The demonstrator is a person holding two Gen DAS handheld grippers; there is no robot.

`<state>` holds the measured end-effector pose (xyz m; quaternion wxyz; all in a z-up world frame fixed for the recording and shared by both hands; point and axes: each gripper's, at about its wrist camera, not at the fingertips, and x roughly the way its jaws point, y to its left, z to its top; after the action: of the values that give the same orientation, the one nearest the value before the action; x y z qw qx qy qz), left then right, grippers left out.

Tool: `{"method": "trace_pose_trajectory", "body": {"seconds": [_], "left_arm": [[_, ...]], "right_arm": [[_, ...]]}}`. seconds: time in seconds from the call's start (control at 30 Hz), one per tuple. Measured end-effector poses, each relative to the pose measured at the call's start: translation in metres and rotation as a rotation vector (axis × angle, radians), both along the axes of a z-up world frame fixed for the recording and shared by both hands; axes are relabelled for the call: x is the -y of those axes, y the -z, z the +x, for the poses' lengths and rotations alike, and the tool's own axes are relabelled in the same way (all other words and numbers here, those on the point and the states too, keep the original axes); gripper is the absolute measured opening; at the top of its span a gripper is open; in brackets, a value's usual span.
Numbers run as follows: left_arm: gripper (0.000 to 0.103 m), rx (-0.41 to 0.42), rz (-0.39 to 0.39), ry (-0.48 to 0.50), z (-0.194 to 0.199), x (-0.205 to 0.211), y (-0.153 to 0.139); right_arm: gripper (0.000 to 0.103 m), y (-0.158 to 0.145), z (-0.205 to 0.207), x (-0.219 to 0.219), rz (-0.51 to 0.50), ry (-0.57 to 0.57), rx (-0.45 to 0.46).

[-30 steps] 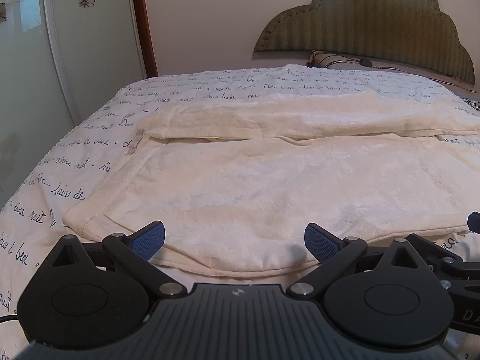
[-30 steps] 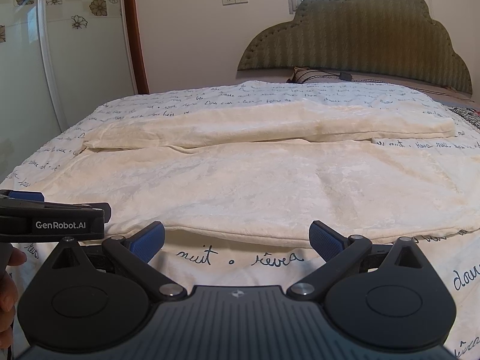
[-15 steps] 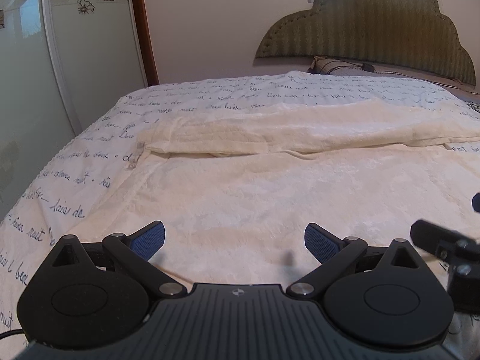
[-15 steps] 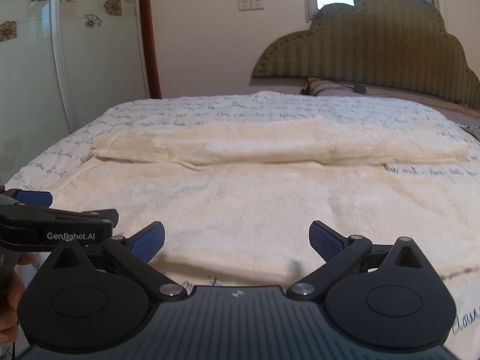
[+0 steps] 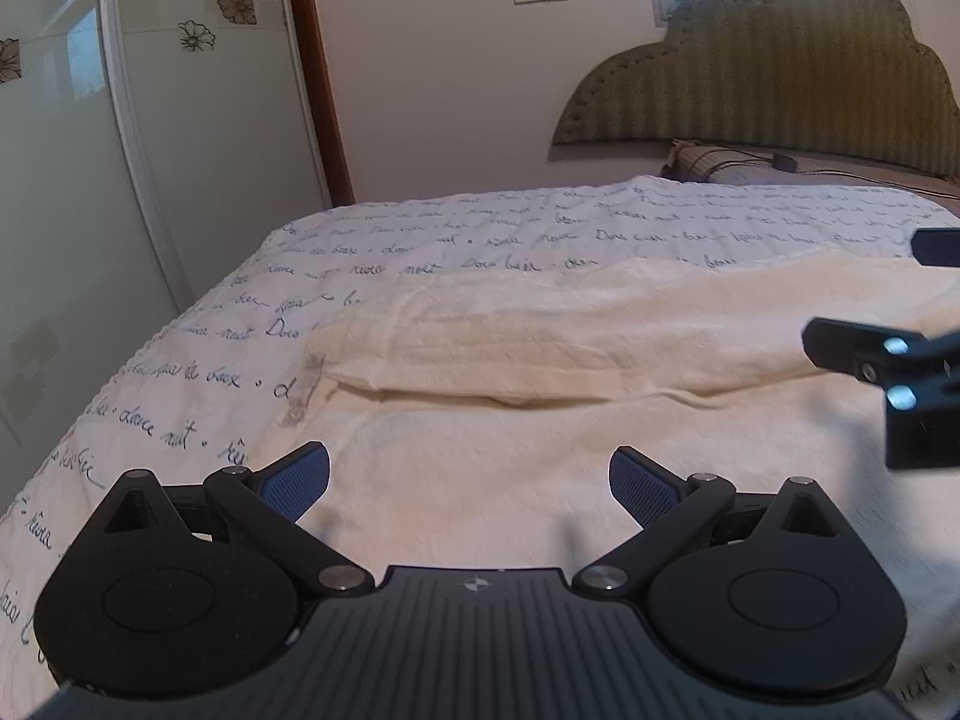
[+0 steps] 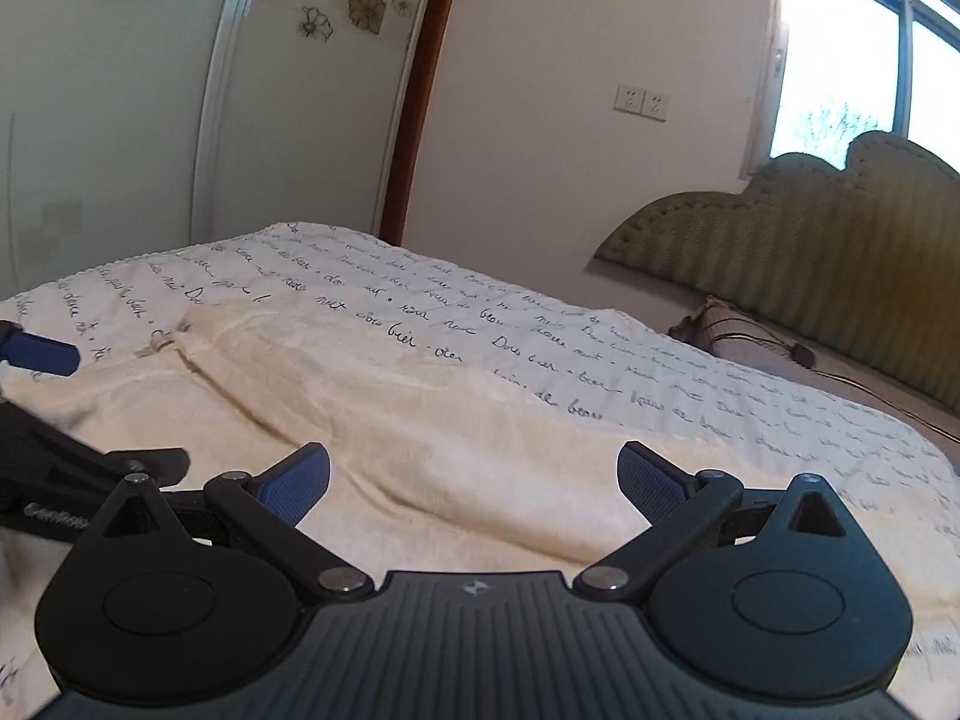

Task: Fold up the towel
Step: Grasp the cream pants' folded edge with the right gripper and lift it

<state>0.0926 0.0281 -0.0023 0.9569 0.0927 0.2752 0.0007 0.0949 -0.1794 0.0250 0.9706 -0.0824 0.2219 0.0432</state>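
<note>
A large cream towel (image 5: 540, 420) lies spread on the bed, its far strip (image 5: 570, 330) folded back toward me into a thick band. My left gripper (image 5: 468, 480) hovers open over the flat part near the towel's left side, nothing between its blue pads. My right gripper (image 6: 474, 480) is open too, low over the folded band (image 6: 420, 420), and is turned leftward. The right gripper's black body (image 5: 888, 372) shows at the right edge of the left wrist view. The left gripper's finger (image 6: 42, 354) shows at the left edge of the right wrist view.
The bedspread (image 5: 420, 252) is white with blue handwriting and drops off at the left edge. A green padded headboard (image 5: 780, 90) and a pillow (image 5: 708, 162) with a black cable lie beyond. A mirrored wardrobe door (image 5: 72, 180) stands to the left, a window (image 6: 852, 60) to the right.
Both grippers have moved forward over the towel, from its near hem toward the folded band. The right gripper has swung to the left. Both stayed open.
</note>
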Motion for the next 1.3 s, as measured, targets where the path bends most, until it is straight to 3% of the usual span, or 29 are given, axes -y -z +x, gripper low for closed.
{"method": "trace_pose_trajectory", "body": {"seconds": [0.27,0.57,0.63,0.77,0.87,0.93,1.03,1.1,1.13,1.17,1.3], "left_arm": [[0.102,-0.013,0.033,-0.013,0.026,-0.003,0.026],[0.103,-0.063,0.031,0.036,0.033,-0.004,0.05],[0.103,-0.067,0.022,0.038,0.034,-0.005,0.053],[0.103,-0.073,-0.003,0.038,0.036,-0.007,0.054],[0.103,-0.077,-0.011,0.039,0.038,-0.008,0.054],[0.103,-0.079,-0.012,0.039,0.039,-0.008,0.054],[0.103,-0.078,-0.012,0.039,0.039,-0.008,0.054],[0.103,-0.079,-0.013,0.039,0.039,-0.008,0.054],[0.103,-0.079,-0.015,0.039,0.04,-0.008,0.054],[0.103,-0.08,-0.018,0.039,0.04,-0.008,0.054],[0.103,-0.082,-0.042,0.039,0.042,-0.011,0.054]], "right_arm": [[0.102,0.013,0.115,0.008,-0.078,-0.067,-0.056],[0.102,0.043,0.234,0.024,0.05,-0.189,-0.243],[0.096,0.052,0.255,0.024,0.074,-0.208,-0.317],[0.097,0.073,0.284,0.031,0.189,-0.246,-0.507],[0.103,0.077,0.282,0.029,0.163,-0.265,-0.508],[0.103,0.079,0.28,0.023,0.101,-0.291,-0.504],[0.102,0.078,0.287,0.023,0.085,-0.316,-0.503],[0.073,0.073,0.284,0.025,0.098,-0.343,-0.482],[0.042,0.068,0.281,0.025,0.101,-0.351,-0.457],[0.031,0.064,0.278,0.025,0.091,-0.341,-0.44],[0.019,0.057,0.257,0.012,-0.001,-0.368,-0.399]]}}
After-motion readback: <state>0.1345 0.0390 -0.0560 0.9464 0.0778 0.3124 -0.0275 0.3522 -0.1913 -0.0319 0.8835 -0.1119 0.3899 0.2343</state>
